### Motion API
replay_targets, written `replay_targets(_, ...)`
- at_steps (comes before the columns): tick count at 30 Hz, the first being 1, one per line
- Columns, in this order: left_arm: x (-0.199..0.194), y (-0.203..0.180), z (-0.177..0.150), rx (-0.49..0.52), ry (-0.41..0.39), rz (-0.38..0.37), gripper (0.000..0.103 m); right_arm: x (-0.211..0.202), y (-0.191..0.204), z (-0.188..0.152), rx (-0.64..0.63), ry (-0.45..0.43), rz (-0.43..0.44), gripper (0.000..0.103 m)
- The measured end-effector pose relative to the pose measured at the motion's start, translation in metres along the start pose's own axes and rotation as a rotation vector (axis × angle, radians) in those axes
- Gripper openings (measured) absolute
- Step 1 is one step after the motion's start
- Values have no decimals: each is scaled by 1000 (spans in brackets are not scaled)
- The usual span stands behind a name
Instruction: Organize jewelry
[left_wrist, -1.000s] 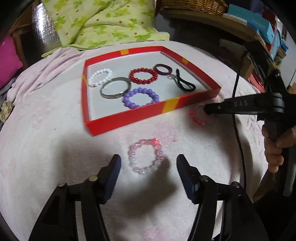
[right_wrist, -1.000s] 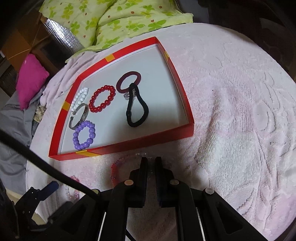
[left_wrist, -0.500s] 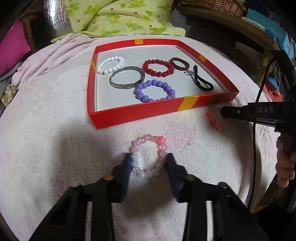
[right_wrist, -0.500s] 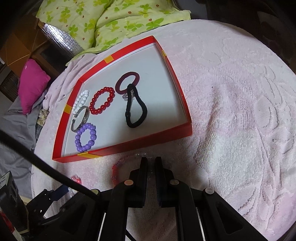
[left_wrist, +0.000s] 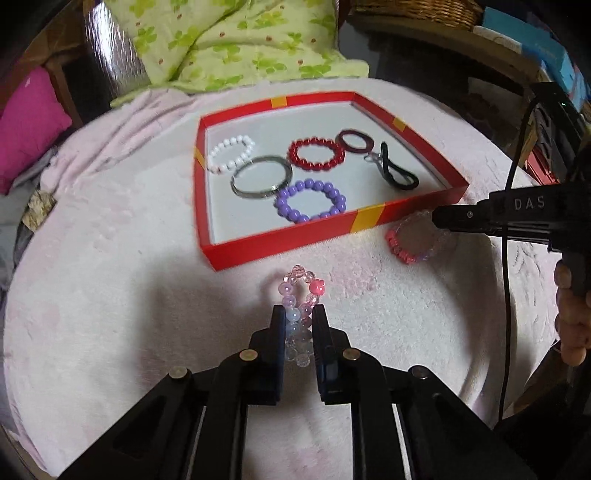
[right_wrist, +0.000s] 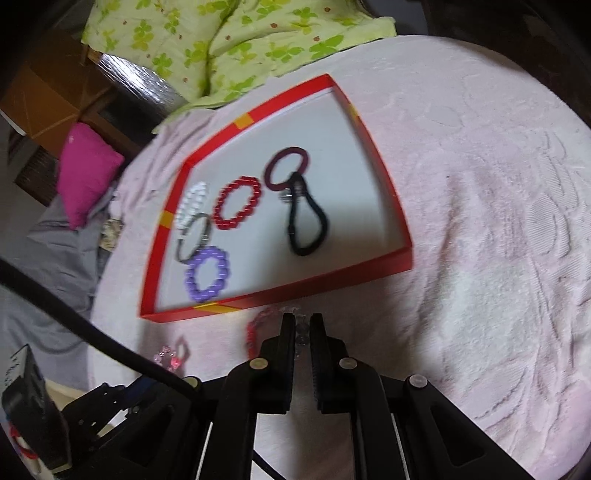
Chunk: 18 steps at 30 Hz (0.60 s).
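Left jaws: the left gripper (left_wrist: 298, 317) has just been closing; its two black fingers now pinch the near side of a pale pink and clear beaded bracelet (left_wrist: 301, 295); the far loop, with one bright pink bead, stands out past the tips above the cloth
Right jaws: the right gripper (right_wrist: 303, 325) is drawn nearly together, only a narrow slit between the pads; clear beads of a red and clear beaded bracelet (left_wrist: 410, 243) sit in that slit; the rest of the loop lies on the cloth just outside the near wall of the box
Box: a shallow red cardboard box (left_wrist: 280, 242) with yellow tape patches and a white floor; inside lie a white bead bracelet (left_wrist: 231, 153), a silver metal bangle (left_wrist: 262, 177), a red bead bracelet (left_wrist: 316, 153), a purple bead bracelet (left_wrist: 310, 201), a dark maroon ring-shaped band (left_wrist: 354, 140) and a black elastic hair tie (left_wrist: 399, 173)
Surface: a pale pink textured blanket (right_wrist: 480, 221) over a bed-like top; soft shadow under the left gripper
Hand: a person's fingers (left_wrist: 570, 321) wrap the right gripper's handle; a black cable hangs beside it
Room: green floral pillows (left_wrist: 236, 40) behind the box; a magenta cushion (left_wrist: 26, 125) at far left; a wicker basket (left_wrist: 413, 11) and shelves with blue boxes at upper right; dim light
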<state>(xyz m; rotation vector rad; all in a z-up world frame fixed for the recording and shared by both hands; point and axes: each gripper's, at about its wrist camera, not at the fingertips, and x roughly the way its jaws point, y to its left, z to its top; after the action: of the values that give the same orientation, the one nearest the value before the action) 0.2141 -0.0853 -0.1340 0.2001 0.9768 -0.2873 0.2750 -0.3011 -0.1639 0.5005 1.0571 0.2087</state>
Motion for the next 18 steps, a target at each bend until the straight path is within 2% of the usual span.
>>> replay_targets(3,-2,7,0,-11,-39,-32,15,-4,4,0,17,2,55,9)
replay_targets(7,10,13,-5,-17,-70,-97,15,-3,15,-3,-32,9,53,9)
replay_targets(10,25,18,-10,-21,-8,-99,15,2,11,-7,-36,27,9,9)
replay_targets(14,18,13,-2,47,-22,-117,15,8,6,-10,-58,37,-77,9)
replay_targets(18,30,17,-5,39,25,-71,15,11,9,-13,-92,34,-127,9)
